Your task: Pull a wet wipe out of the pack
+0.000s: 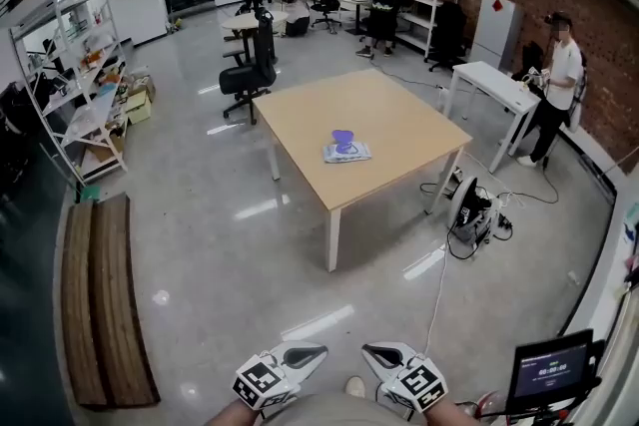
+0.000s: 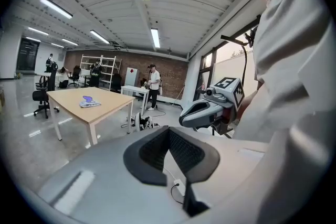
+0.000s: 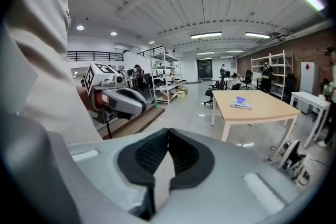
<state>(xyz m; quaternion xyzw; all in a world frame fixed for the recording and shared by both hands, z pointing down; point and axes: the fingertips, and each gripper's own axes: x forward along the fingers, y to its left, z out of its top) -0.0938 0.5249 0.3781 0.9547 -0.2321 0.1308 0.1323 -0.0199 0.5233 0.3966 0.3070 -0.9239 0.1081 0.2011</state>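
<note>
The wet wipe pack (image 1: pixel 345 151), pale with a purple top, lies flat near the middle of the light wooden table (image 1: pixel 399 115), far ahead of me across the floor. Both grippers are held low against the person's body, well away from the table. My left gripper (image 1: pixel 310 354) is shut with nothing in it, and so is my right gripper (image 1: pixel 377 354). In the left gripper view the jaws (image 2: pixel 169 129) meet, with the pack (image 2: pixel 90 103) small at the left. In the right gripper view the pack (image 3: pixel 241 105) lies far beyond the shut gripper (image 3: pixel 168 131).
Cables and a small machine (image 1: pixel 469 210) lie on the floor by the table's right leg. A wooden bench (image 1: pixel 100 299) runs along the left. Office chairs (image 1: pixel 250 75), shelves (image 1: pixel 75 80), a white table (image 1: pixel 494 85) and several people stand around. A screen (image 1: pixel 549 369) is at lower right.
</note>
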